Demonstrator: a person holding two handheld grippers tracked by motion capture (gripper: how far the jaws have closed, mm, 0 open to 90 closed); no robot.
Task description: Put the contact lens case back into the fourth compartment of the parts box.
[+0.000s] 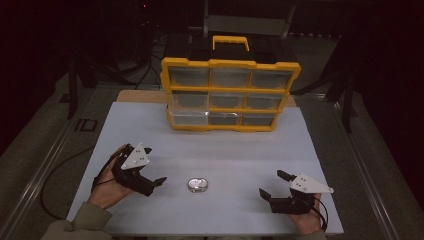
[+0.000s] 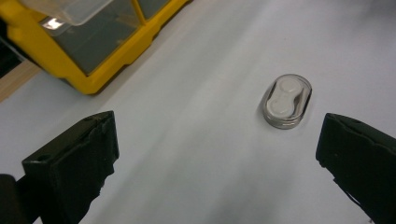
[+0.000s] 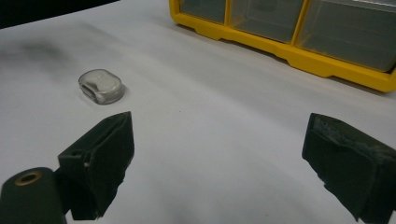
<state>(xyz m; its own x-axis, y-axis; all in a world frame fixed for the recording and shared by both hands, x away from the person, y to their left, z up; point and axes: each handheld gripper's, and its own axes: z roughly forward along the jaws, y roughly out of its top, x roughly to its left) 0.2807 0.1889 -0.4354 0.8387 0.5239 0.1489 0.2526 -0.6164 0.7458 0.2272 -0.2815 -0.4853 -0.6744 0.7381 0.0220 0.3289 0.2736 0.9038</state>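
Observation:
A small clear oval case (image 1: 197,185) with a white piece inside lies flat on the white tabletop (image 1: 225,150), between my two grippers. In the left gripper view the oval case (image 2: 286,101) sits just ahead of the wide-apart jaws. My left gripper (image 1: 154,186) rests open to the case's left, held by a hand. The right gripper (image 1: 274,184) stands open near the front right edge; in its view the oval case (image 3: 101,86) lies ahead and to the left. Both grippers hold nothing.
A yellow organizer box (image 1: 230,92) with clear drawers and a yellow handle stands upright at the back of the table; one lower left drawer (image 2: 70,11) sticks out a little. Dark floor and cables surround the table.

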